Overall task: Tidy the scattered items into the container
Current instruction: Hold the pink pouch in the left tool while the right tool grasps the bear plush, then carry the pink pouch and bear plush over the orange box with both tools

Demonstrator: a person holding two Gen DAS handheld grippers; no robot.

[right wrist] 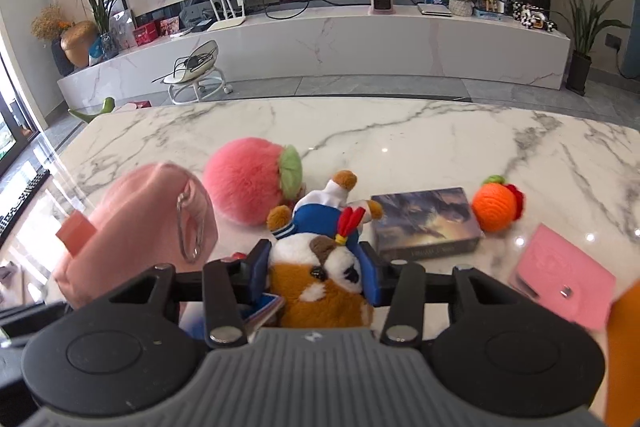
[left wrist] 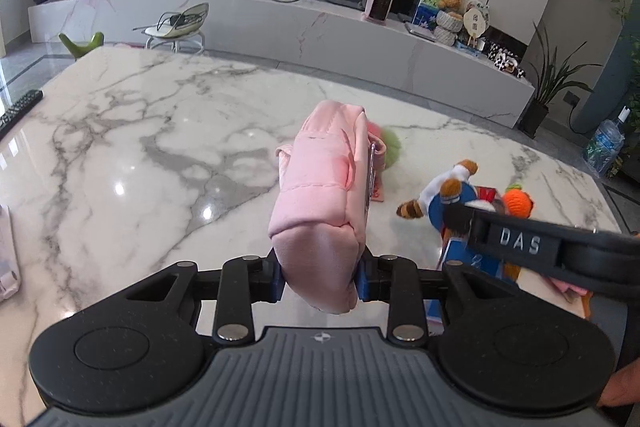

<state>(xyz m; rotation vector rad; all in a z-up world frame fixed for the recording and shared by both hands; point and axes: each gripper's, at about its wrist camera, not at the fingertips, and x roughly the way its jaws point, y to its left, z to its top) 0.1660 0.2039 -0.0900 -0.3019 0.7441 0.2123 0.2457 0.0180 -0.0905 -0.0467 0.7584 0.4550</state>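
left gripper (left wrist: 320, 277) clamps the pink pouch (left wrist: 324, 187); right gripper (right wrist: 316, 273) grips the plush dog (right wrist: 320, 275), which likely goes into the pouch's opening next.

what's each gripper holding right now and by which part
Left gripper: pink pouch, gripped by its near end. Right gripper: plush toy, gripped by its head.

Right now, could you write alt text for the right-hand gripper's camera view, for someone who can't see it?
The right gripper clamps a brown-and-white plush toy in blue clothes above a marble table. A pink pouch is at left; behind lie a fluffy pink peach, a dark box, a crocheted orange and a pink wallet.
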